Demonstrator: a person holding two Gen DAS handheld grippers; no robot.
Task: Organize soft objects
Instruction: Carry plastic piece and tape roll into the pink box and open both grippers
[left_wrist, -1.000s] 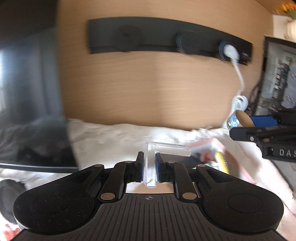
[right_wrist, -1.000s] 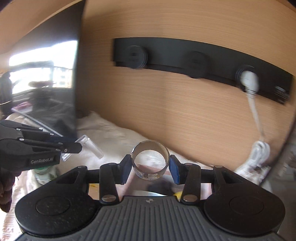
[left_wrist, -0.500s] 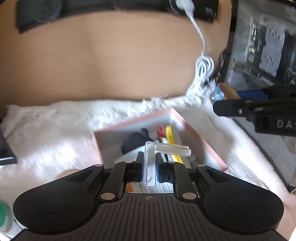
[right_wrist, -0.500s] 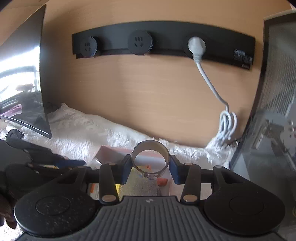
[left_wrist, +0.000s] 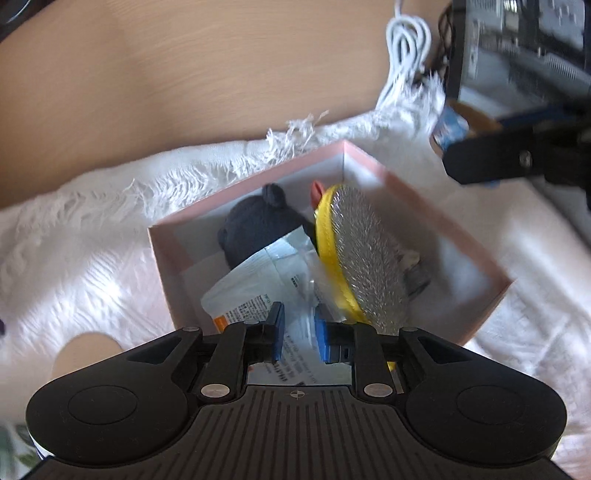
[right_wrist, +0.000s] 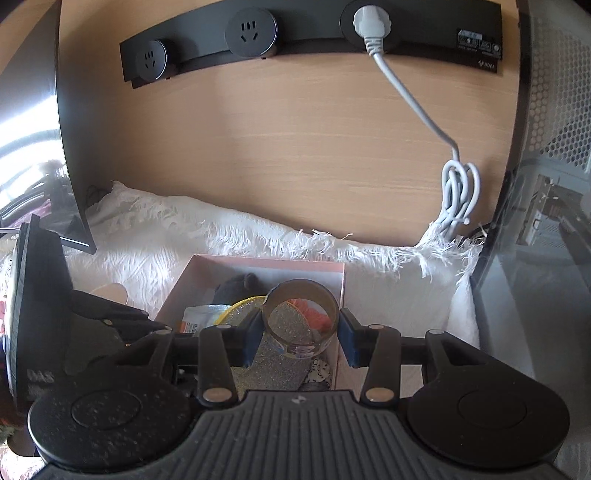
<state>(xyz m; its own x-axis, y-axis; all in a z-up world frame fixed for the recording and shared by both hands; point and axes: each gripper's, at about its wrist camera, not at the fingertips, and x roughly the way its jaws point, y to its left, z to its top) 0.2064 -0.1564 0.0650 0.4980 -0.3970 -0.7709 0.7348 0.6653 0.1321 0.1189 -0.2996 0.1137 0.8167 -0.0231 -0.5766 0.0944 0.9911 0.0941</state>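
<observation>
Hovering over the pink box (left_wrist: 436, 210), my left gripper (left_wrist: 298, 334) is opening its jaws, nothing between them; my right gripper (right_wrist: 301, 332) clamps the tape roll (right_wrist: 301, 314) directly above the box's open interior.

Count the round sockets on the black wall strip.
3 on the black strip: left socket and middle socket empty, right socket holding a white plug. More may lie beyond the frame.
</observation>
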